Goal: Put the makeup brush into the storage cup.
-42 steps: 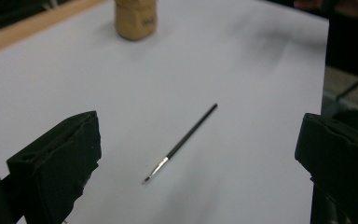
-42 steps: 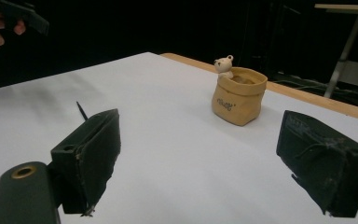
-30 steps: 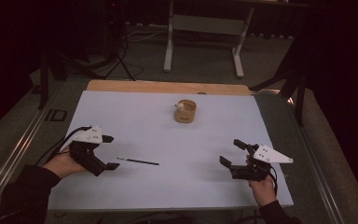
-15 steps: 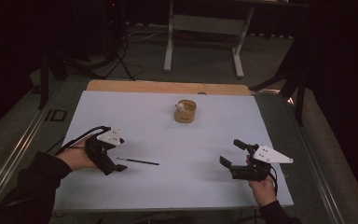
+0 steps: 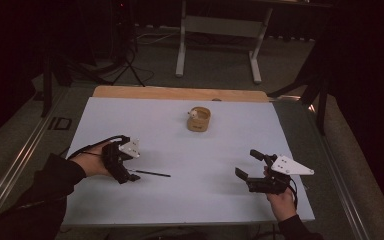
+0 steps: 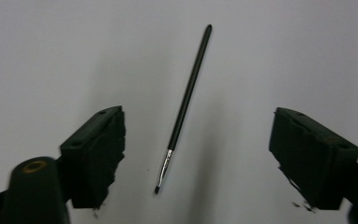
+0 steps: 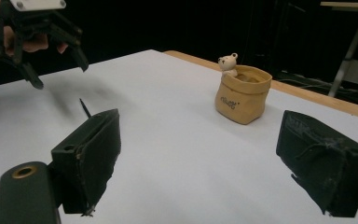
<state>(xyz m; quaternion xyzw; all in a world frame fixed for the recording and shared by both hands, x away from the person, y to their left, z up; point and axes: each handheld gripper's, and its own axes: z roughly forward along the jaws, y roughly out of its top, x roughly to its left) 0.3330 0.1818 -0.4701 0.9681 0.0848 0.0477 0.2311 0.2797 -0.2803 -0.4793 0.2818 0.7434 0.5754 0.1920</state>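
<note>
Item count on the white surface: 1 thin black brush, 1 tan pouch w/ 1 small bear figure at its rim, 2 tools.

Left tool: you hold it at approx. 8 o'clock of the surface in the high view, pointed down over the bristle end of the brush. In the left gripper view the brush lies flat on the surface between the two black jaws, bristle tip toward 6 o'clock, handle end toward 12 o'clock, slightly tilted to 1 o'clock. Neither pad touches it; clear gap on both sides. State: released, nothing gripped; jaws have just been closing in, w/ the brush between them but not clamped.

Right tool: you hold it at approx. 4 o'clock of the surface, well apart from the brush, jaws spread wide and empty. State: released. In the right gripper view the pouch stands upright at approx. 1 o'clock, the bear figure at its near-left rim; the left tool shows at 10 o'clock above the brush.

Pouch position in the high view: 12 o'clock of centre, near the far edge, well apart from both tools.
</note>
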